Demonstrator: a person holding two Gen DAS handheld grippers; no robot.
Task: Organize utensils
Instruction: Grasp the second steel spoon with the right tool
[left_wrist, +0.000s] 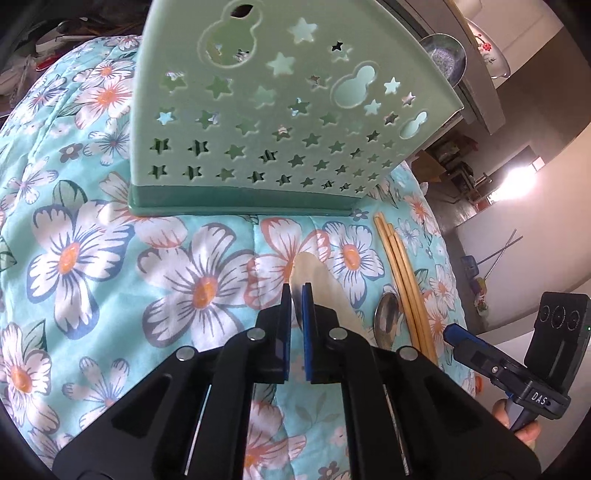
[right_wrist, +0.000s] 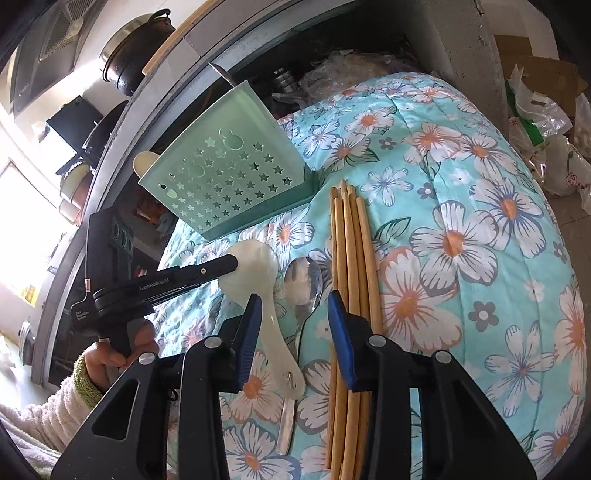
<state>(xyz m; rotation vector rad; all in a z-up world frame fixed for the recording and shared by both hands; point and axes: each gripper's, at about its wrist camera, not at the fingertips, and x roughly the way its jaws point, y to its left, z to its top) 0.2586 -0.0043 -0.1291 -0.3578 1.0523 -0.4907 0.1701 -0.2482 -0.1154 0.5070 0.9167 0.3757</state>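
A white plastic spoon (right_wrist: 255, 266) lies on the flowered quilt (right_wrist: 461, 206), and my left gripper (left_wrist: 296, 295) is shut on the rim of its bowl (left_wrist: 314, 271). In the right wrist view the left gripper (right_wrist: 232, 263) comes in from the left. Beside the white spoon lie a metal spoon (right_wrist: 304, 280) (left_wrist: 386, 321) and several wooden chopsticks (right_wrist: 351, 258) (left_wrist: 402, 280). My right gripper (right_wrist: 294, 306) hovers open over the two spoon handles, touching neither. The pale green star-cut utensil holder (left_wrist: 280, 110) (right_wrist: 229, 173) stands behind, with a cream spoon (right_wrist: 144, 162) sticking out of it.
A grey counter ledge (right_wrist: 122, 122) with a dark pot (right_wrist: 136, 51) runs behind the holder. Plastic bags (right_wrist: 543, 122) lie past the quilt's right edge. A hand in a cream sleeve (right_wrist: 110, 354) holds the left gripper. The quilt surface bulges and slopes away at its edges.
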